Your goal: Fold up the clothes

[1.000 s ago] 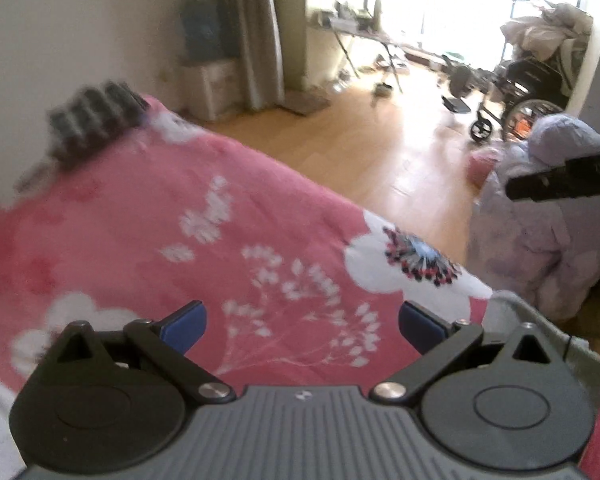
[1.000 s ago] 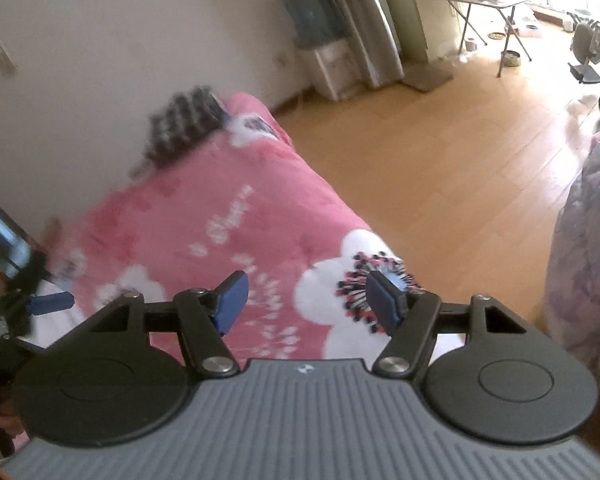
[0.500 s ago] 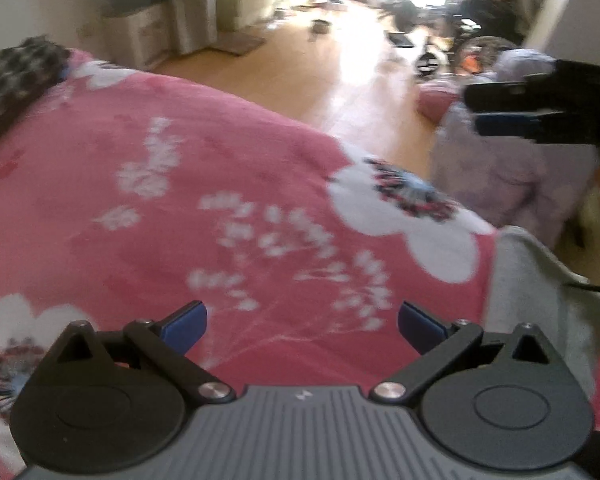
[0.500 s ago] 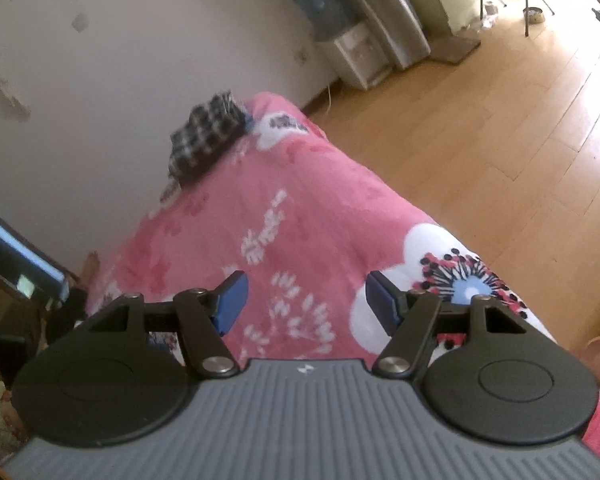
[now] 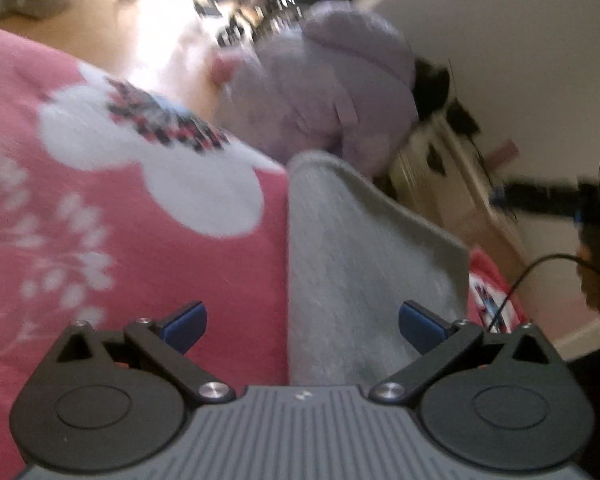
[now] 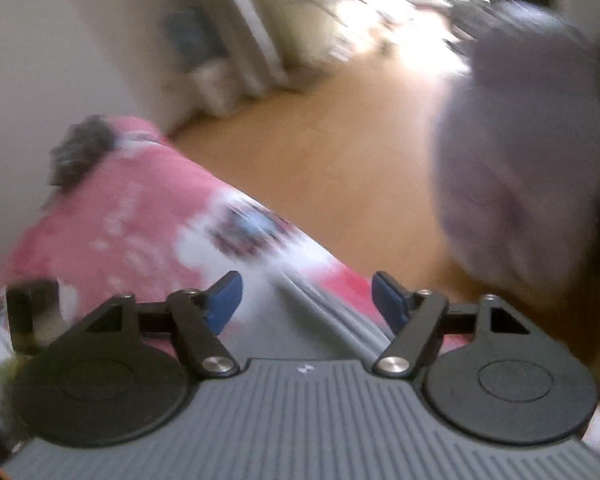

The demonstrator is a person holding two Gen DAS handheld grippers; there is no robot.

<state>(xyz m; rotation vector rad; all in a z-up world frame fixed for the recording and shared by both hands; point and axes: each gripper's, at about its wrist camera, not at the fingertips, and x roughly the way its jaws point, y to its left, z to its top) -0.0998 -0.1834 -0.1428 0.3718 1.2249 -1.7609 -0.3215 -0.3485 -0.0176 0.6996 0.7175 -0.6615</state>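
Observation:
A grey garment (image 5: 356,264) lies flat on the pink floral blanket (image 5: 100,220), near the bed's right edge. My left gripper (image 5: 302,326) is open and empty, hovering just above the garment's near part. My right gripper (image 6: 306,302) is open and empty above the grey garment (image 6: 300,320), which shows blurred between its blue pads. In the left wrist view the right gripper (image 5: 540,200) appears as a dark blurred shape at the far right. A folded checked cloth (image 6: 80,148) lies at the bed's far end.
A lilac bundle of bedding (image 5: 324,92) sits on the wooden floor (image 6: 320,152) beside the bed; it also shows in the right wrist view (image 6: 528,152). A black cable (image 5: 520,280) hangs at the right. A wall (image 6: 40,40) runs along the bed's far side.
Both views have swung right. The grey garment has come under both grippers and the lilac bundle looms closer. Both grippers stay open. The current frames are motion-blurred.

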